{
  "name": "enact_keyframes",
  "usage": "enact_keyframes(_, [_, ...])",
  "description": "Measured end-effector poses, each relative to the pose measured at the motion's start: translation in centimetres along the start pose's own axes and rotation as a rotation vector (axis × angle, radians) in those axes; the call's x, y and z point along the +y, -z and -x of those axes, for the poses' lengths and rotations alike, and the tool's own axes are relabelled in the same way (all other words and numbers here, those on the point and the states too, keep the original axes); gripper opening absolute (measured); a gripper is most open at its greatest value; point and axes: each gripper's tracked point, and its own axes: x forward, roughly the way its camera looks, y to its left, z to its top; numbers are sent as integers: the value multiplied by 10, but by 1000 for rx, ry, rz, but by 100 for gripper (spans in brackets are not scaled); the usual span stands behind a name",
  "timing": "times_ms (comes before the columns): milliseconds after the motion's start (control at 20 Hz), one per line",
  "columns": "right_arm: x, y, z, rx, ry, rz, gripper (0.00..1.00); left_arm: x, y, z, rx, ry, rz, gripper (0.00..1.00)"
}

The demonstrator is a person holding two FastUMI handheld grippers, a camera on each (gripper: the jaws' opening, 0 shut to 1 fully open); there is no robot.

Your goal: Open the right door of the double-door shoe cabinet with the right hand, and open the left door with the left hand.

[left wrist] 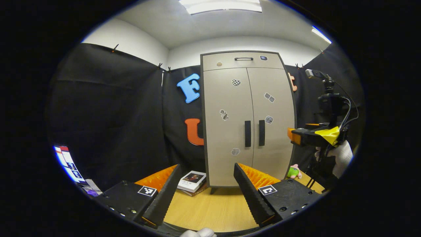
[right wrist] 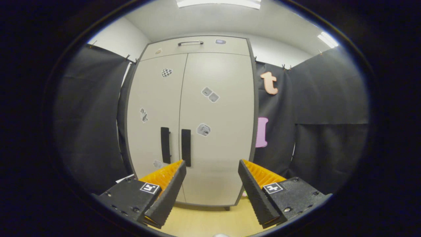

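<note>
both doors closed; approach step. right gripper (right wrist: 210, 194) fingers spread, right door handle (right wrist: 186, 147) just above its left finger, apart. left gripper (left wrist: 205, 194) spread, left door handle (left wrist: 247, 133) ahead. next: right closes in, pinches handle.

No words, brands or numbers are legible. Small stickers on the doors of the shoe cabinet (left wrist: 246, 118) carry patterns too small to make out. A square black-and-white marker sits on the body of the left gripper (left wrist: 204, 189) and of the right gripper (right wrist: 210, 184). The cover of the book (left wrist: 192, 180) on the floor is too small to read.
</note>
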Motion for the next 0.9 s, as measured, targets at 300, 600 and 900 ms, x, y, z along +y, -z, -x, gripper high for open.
enact_keyframes(300, [53, 7, -92, 26, -48, -1, 89, 13, 5, -9, 23, -89, -9, 96])
enact_keyframes(600, [57, 18, -153, 80, -21, -30, 72, 25, 5, -20, 27, -157, -12, 96])
enact_keyframes(900, [58, 32, -178, 124, -12, -49, 53, 35, 11, -31, 36, -196, -8, 96])
